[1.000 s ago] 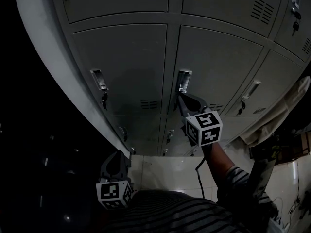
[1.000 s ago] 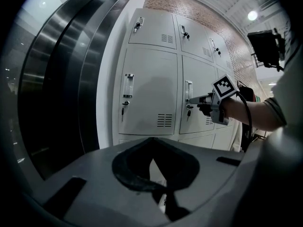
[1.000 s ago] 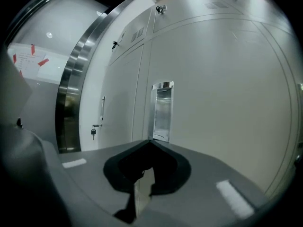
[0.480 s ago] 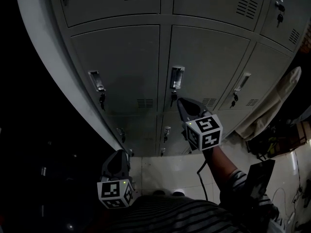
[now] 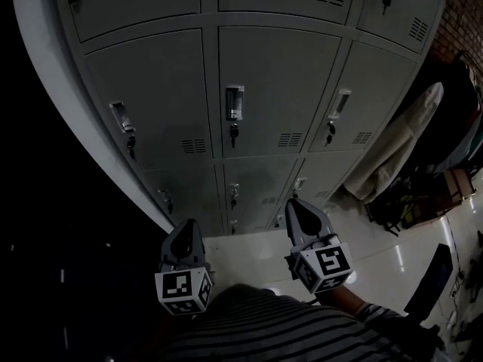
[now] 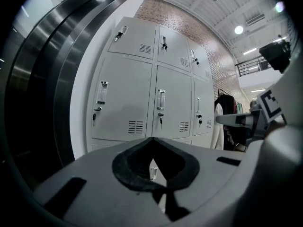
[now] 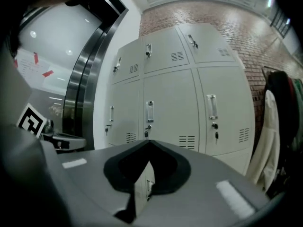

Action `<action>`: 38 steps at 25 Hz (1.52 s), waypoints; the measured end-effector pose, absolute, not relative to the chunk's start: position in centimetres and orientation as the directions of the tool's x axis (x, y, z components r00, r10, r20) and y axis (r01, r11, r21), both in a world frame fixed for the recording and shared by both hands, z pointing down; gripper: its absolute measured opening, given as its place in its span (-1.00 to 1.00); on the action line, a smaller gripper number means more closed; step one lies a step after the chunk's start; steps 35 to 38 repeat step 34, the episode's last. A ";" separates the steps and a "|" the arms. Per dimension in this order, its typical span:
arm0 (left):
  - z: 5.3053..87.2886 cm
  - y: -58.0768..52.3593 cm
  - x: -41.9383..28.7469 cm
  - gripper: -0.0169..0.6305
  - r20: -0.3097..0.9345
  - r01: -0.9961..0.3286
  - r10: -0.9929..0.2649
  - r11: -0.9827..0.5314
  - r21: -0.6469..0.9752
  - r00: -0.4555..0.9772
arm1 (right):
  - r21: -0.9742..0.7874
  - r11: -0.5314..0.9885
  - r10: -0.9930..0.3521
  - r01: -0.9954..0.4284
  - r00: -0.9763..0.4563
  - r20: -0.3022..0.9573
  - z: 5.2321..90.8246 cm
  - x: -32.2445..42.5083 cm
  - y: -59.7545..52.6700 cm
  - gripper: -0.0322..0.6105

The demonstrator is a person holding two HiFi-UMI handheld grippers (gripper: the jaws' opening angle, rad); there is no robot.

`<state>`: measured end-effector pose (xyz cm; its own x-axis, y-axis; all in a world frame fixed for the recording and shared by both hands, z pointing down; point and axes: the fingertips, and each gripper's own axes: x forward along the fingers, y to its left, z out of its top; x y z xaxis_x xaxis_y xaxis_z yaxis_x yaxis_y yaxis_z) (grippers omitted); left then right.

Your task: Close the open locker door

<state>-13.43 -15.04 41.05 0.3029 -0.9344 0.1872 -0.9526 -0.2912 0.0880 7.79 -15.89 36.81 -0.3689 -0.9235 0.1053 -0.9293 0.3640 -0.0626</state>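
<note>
The grey locker bank [image 5: 272,89] stands in front of me, and every door I can see lies flush with its frame. The middle door [image 5: 275,81] carries a handle [image 5: 235,102] with a key hanging under it. My right gripper [image 5: 294,204] is held low, well back from that door, shut and holding nothing. Near my body on the left, my left gripper [image 5: 186,225] is also shut and holds nothing. The left gripper view [image 6: 151,138] and right gripper view [image 7: 150,142] both look at the shut doors from a distance.
A dark steel column [image 5: 38,127] borders the lockers on the left. A pale coat [image 5: 400,153] hangs at the right, with bags [image 5: 423,198] on the glossy tiled floor [image 5: 377,255] below it. My striped shirt [image 5: 287,330] fills the bottom edge.
My right gripper has come away from the middle door's handle and dropped back toward my body. I have stepped back from the lockers. The left gripper stayed low.
</note>
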 end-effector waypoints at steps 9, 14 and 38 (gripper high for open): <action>41.2 -13.7 -8.7 -0.94 0.188 -0.948 -0.930 -0.301 0.100 0.315 | -0.083 0.331 -0.935 -0.940 -0.338 0.109 37.6 12.3 -14.2 -0.90; 41.7 -13.1 -7.4 -0.94 0.205 -0.946 -0.924 -0.308 0.101 0.322 | -0.077 0.337 -0.932 -0.938 -0.344 0.113 37.7 12.9 -13.9 -0.90; 41.9 -13.4 -6.7 -0.94 0.220 -0.937 -0.911 -0.335 0.097 0.349 | -0.059 0.388 -0.908 -0.920 -0.392 0.146 38.7 11.5 -14.2 -0.90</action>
